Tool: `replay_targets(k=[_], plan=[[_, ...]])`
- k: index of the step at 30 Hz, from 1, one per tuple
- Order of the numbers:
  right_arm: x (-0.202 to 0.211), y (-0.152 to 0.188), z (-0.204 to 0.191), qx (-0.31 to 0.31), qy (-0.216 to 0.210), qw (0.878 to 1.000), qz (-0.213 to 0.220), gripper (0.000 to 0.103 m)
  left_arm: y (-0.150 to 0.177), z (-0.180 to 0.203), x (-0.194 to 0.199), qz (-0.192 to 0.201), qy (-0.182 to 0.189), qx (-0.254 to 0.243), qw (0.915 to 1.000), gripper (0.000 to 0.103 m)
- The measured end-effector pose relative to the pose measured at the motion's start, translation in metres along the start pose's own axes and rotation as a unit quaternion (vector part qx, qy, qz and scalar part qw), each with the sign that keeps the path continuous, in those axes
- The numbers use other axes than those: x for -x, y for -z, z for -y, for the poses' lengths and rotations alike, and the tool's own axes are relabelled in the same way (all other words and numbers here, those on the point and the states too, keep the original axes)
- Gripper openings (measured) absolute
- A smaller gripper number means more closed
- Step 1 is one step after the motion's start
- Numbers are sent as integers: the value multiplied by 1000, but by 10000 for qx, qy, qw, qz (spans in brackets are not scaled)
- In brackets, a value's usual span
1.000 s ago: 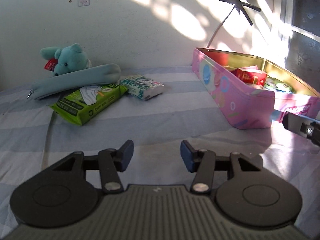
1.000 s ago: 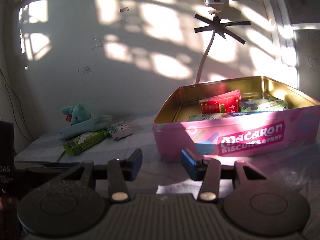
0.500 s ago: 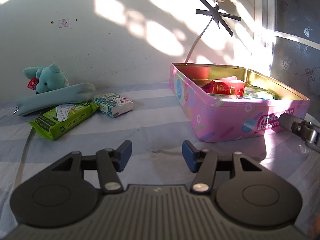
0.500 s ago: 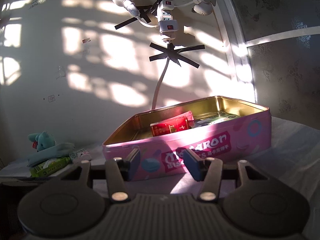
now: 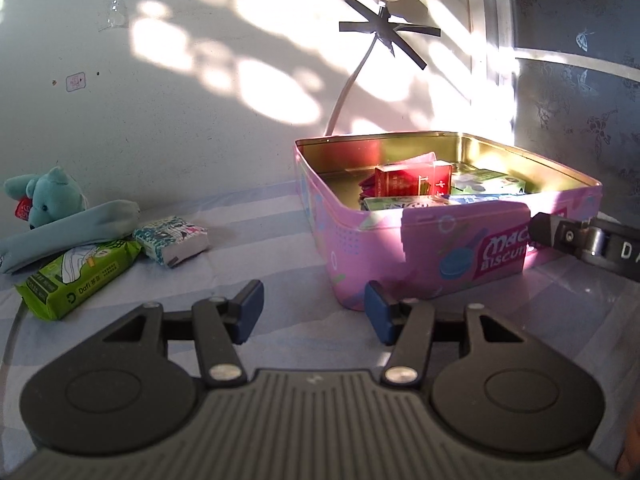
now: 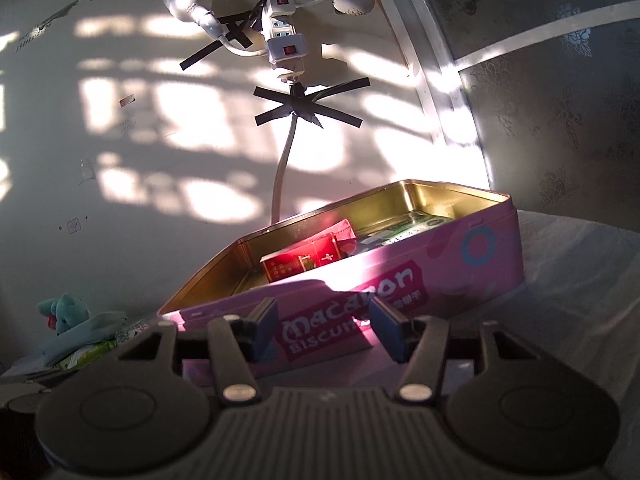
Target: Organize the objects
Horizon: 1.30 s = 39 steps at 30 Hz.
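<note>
Pink Macaron Biscuits tin [image 5: 400, 248], lid off, stands on the striped bedsheet [image 5: 248, 248] close to the wall; inside lie a red carton [image 5: 412, 179] and green-and-white packets [image 5: 484, 184]. Still outside, well to the left: teal plush bear [image 5: 44, 196], blue pencil pouch [image 5: 72, 232] lying across a green Dafi wipes pack [image 5: 80, 276], and a patterned tissue pack [image 5: 172, 240] just beside them. Left gripper [image 5: 312, 312] hovers, jaws apart and empty, near the tin's front corner. Right gripper [image 6: 324, 330] faces the tin's lettered side, jaws spread, nothing between them.

Risks, as judged: a low approach could nudge the light tin across the soft sheet; lifting the pouch may drag the wipes pack; hard sun glare and shadow obscure edges. A power strip [image 6: 284, 40] is taped to the cream wall [image 5: 180, 120]; a frosted window [image 6: 560, 100] stands right.
</note>
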State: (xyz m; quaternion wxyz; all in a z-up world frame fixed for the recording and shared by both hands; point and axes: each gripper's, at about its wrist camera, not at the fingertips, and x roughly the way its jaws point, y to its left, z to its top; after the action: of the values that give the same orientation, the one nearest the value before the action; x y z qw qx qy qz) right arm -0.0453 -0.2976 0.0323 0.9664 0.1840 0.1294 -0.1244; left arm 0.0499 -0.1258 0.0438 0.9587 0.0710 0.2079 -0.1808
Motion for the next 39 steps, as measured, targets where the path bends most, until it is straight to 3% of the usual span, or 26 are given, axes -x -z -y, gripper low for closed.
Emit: replay_targets(k=[12, 29, 33, 35, 39], plan=[[3, 2, -1, 12, -126, 9999, 83, 53, -1, -1, 1, 41, 41, 46, 10000, 58], [-3, 0, -11, 222, 156, 9995, -130, 55, 0, -18, 5, 16, 47, 379, 9993, 64], [3, 1, -27, 640, 276, 9976, -25, 55, -5, -52, 11, -124, -89, 511, 9986, 64], [11, 0, -42, 891, 53, 9959, 165, 55, -5, -78, 16, -90, -207, 614, 9979, 64], [7, -11, -91, 1380, -816, 9871, 7, 57, -2, -152, 18, -61, -1123, 732, 9910, 64]])
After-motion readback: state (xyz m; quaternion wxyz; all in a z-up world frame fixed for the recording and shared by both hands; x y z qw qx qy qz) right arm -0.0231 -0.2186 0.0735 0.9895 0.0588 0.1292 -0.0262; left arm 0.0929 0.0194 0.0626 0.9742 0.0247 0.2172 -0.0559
